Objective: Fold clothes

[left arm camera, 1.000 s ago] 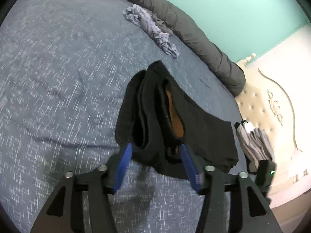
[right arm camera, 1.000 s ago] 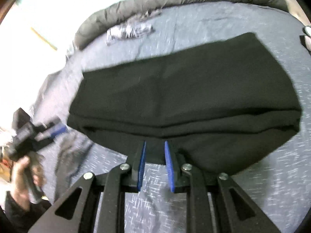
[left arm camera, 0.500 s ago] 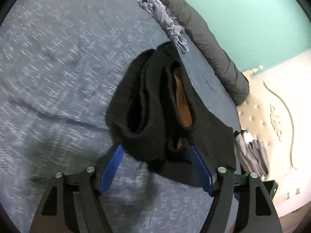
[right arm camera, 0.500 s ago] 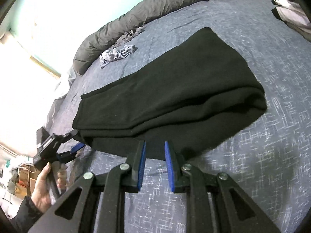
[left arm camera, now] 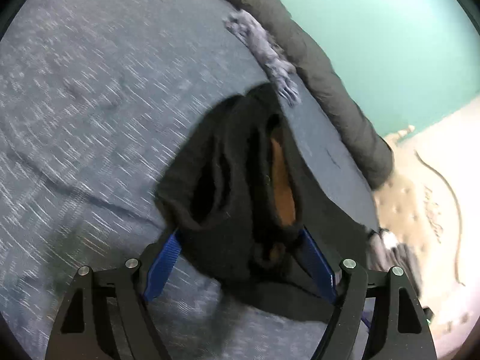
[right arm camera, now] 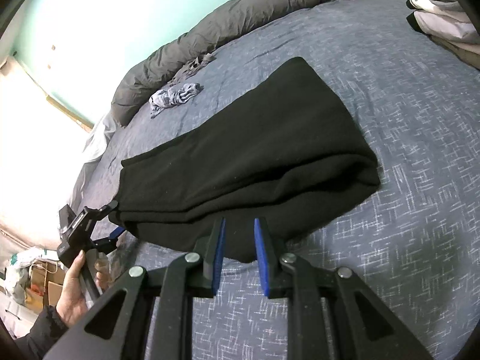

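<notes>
Here, a black garment (right arm camera: pixel 249 162), already folded into a long thick stack, lay across the middle of the bed (right arm camera: pixel 405 180), its near end reaching toward the bed's edge. The left gripper (left arm camera: pixel 240 258) was opening around that open end, the cloth between its blue fingers (left arm camera: pixel 163 267) but apparently no longer pinched. The right gripper (right arm camera: pixel 238 252) sat at the stack's long side with its jaws narrow, the hem lying between them; whether they pinched it could not be told. The fold in hand looked nearly laid, and the next move seemed to call for a fresh hold on one end to double the stack over.

A crumpled grey garment (right arm camera: pixel 177 96) waited near the rolled grey duvet (right arm camera: pixel 240 21) along the far edge. Folded pale clothes (right arm camera: pixel 444 15) sat at the headboard corner. Nothing stood in the way.
</notes>
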Demonstrator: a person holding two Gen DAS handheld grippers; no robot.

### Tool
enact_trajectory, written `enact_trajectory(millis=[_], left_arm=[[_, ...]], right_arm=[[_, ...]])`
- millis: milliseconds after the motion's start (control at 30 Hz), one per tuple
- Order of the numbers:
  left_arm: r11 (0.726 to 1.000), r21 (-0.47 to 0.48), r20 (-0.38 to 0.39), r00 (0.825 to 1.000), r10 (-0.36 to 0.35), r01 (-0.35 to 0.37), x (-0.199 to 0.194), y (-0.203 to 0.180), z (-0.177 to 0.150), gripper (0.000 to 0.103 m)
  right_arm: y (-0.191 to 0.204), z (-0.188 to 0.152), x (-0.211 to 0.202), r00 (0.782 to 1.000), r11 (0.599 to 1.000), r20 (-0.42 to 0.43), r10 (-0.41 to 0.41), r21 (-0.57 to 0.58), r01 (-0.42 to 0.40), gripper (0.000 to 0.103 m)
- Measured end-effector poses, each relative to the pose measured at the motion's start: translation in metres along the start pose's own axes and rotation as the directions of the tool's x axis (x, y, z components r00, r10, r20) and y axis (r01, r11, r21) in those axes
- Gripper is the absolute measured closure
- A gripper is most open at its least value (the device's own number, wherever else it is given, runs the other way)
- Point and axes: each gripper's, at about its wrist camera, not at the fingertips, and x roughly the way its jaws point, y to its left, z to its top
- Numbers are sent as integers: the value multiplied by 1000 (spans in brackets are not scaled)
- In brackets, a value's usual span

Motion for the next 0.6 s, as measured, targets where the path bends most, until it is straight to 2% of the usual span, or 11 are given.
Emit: enact_trajectory(millis=[167, 233, 267, 300, 400, 600], left_arm=[[1000, 14, -5, 1000, -7, 7, 9, 2, 4, 24], [1000, 22, -9, 1000, -1, 1, 10, 0, 6, 39], [999, 32, -5, 1000, 1, -1, 9, -2, 8, 53], [999, 46, 0, 1000, -2, 2, 7, -6, 9, 60], [996, 89, 17, 1000, -18, 17, -1, -23, 10, 72], [982, 177, 43, 996, -77, 68, -21, -70, 14, 77]], right_arm=[[-3, 0, -1, 1000, 1000, 0, -10, 5, 10, 84], [-5, 0, -3, 1000, 1000, 1, -12, 11, 12, 84], [-5, 0, -3, 1000, 1000, 1, -13, 12, 13, 84], [-5, 0, -4, 1000, 1000, 2, -15, 11, 15, 84], [-6, 1, -5, 1000, 1000, 5, -15, 11, 15, 84], [-14, 8, -16, 1000, 1000, 28, -14, 22, 13, 84]])
